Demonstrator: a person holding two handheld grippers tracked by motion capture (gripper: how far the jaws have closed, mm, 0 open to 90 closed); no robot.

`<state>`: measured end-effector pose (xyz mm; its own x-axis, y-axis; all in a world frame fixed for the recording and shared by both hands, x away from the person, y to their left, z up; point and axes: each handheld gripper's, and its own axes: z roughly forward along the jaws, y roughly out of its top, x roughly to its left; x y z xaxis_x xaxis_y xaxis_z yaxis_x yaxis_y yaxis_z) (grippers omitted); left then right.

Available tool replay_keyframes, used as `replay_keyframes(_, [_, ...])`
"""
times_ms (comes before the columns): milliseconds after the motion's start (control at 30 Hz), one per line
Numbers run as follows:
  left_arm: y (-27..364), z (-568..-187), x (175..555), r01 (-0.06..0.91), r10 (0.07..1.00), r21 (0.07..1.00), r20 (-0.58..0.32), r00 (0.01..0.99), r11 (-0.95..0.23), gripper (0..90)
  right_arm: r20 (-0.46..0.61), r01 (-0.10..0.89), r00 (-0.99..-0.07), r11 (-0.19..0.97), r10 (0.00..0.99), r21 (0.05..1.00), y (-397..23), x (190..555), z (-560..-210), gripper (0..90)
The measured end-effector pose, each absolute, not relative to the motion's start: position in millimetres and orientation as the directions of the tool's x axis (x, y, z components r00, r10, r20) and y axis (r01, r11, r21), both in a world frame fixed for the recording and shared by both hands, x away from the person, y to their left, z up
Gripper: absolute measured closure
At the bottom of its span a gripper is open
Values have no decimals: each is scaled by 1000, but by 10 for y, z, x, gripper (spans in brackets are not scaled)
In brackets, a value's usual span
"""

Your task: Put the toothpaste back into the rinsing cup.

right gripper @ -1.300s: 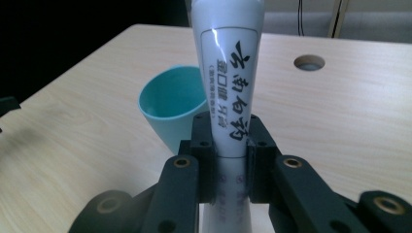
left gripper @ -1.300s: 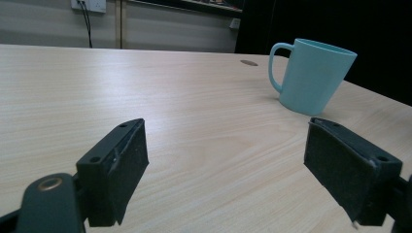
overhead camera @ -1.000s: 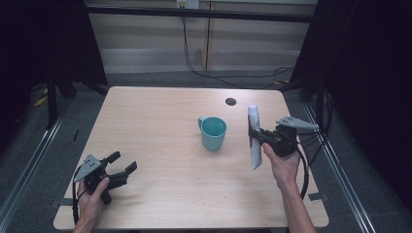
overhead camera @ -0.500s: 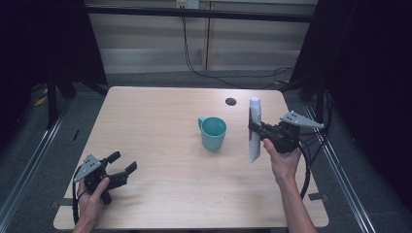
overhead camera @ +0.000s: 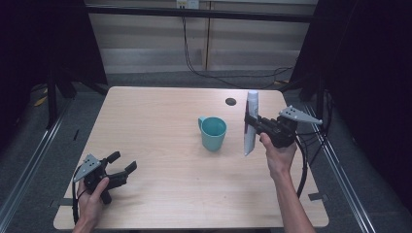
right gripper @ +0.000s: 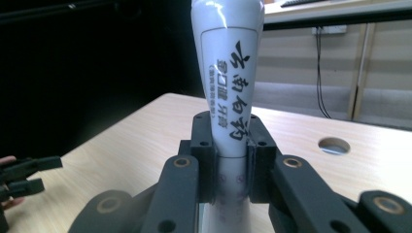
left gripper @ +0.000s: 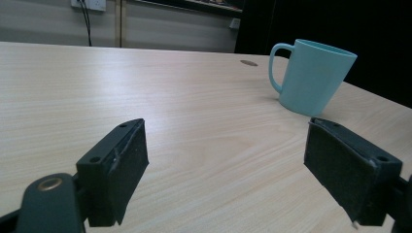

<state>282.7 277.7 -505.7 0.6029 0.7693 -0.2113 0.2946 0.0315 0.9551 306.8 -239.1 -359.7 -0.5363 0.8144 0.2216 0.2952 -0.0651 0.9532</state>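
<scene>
Right hand-held gripper clamps a white tube at mid-length, nearly upright, raised off the surface. Lowering the tube's flat end squarely into the teal mug, just left of it, likely calls for tilt correction first. Left hand-held gripper, jaws apart and empty, rests well apart; nothing stands between.

White tube's cap end beyond the right gripper view's top edge, lower part behind the fingers.
</scene>
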Motion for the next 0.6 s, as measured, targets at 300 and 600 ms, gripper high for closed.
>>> replay_keyframes(300, [2774,-5057,2826,293,768,955,-213,604,34,158,209,272,-553,-63,806,960,-2304,3135,-3501,782])
replay_keyframes(600, [2779,-5059,2830,294,768,955,-216,603,38,158,198,291,-561,-33,803,956,-2203,3259,-3460,781])
